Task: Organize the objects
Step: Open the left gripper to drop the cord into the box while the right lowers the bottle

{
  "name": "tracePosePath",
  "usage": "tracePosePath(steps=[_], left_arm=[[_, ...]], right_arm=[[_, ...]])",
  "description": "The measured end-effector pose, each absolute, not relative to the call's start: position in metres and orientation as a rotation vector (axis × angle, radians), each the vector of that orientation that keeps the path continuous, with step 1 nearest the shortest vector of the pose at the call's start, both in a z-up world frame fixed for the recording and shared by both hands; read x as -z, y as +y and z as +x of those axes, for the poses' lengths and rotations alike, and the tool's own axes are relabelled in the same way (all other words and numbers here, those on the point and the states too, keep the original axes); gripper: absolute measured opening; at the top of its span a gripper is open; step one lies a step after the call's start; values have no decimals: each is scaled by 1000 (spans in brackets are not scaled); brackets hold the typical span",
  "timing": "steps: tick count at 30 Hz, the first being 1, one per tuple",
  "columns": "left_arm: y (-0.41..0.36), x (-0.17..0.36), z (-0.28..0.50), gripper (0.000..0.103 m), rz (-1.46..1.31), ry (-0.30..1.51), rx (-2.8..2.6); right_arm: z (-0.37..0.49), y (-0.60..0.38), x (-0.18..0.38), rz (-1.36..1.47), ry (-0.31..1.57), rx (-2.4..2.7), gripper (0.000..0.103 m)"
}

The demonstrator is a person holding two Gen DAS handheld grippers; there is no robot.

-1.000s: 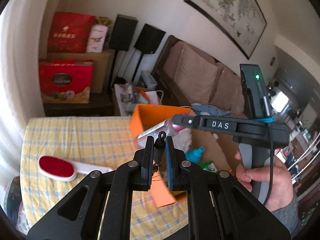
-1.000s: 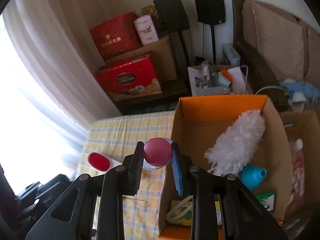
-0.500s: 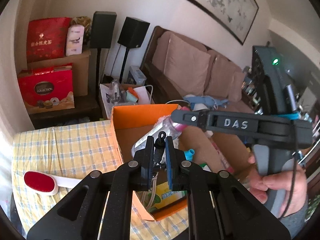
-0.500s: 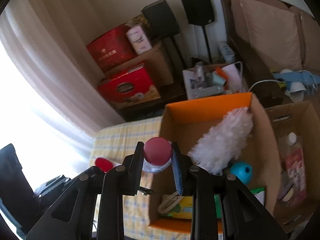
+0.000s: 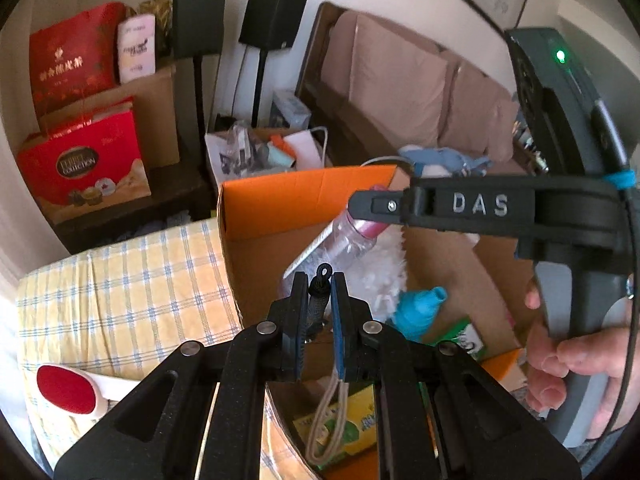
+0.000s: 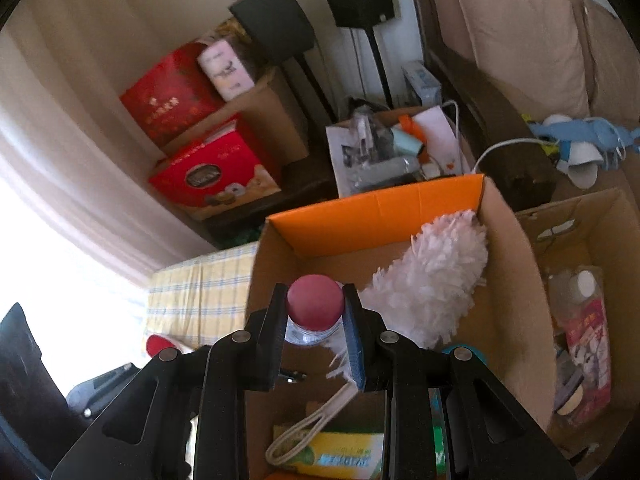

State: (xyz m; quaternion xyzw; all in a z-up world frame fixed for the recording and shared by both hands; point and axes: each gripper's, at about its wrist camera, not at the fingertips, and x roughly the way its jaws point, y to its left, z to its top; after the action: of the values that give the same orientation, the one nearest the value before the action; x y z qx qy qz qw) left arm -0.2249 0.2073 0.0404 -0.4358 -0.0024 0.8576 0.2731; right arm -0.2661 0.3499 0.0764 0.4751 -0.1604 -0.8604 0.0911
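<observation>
box [image 6: 376,216] already has a duster [image 6: 432,276] in it. right gripper [image 6: 316,320] clamps a bottle [image 6: 314,300], left gripper [image 5: 320,300] pinches a dark tool [image 5: 318,292]; brush [image 5: 68,390] waits on the table.

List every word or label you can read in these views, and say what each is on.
"DAS": right hand-held gripper, on its side.
"COLLECTION": red chocolate gift box; the word above is blurred.
Gold Chinese characters: red bag, too blurred to read.
Pink box and green-yellow packet: print illegible.
</observation>
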Motion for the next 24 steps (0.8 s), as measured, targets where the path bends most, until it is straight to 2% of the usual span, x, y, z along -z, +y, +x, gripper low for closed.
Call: tracePosePath(steps=[3, 8, 10, 16, 20, 24], left_arm=[[209, -27, -234, 11, -1221, -7, -2306], [198, -17, -241, 27, -1255, -83, -2296], [194, -18, -238, 36, -1238, -88, -2300], [180, -29, -231, 55, -1193, -103, -2325], [165, -34, -229, 57, -1185, -150, -2322], [153, -34, -227, 69, -1191, -134, -2354]], right_arm=[[-280, 354, -60, 1447, -512, 2543, 26], [-302, 365, -37, 1494, -606, 2525, 26], [-308, 369, -31, 1508, -621, 2528, 26], [-323, 387, -28, 1501, -719, 2531, 26], [-333, 395, -27, 1526, -731, 2558, 29], [-331, 404, -35, 1517, -737, 2595, 47]])
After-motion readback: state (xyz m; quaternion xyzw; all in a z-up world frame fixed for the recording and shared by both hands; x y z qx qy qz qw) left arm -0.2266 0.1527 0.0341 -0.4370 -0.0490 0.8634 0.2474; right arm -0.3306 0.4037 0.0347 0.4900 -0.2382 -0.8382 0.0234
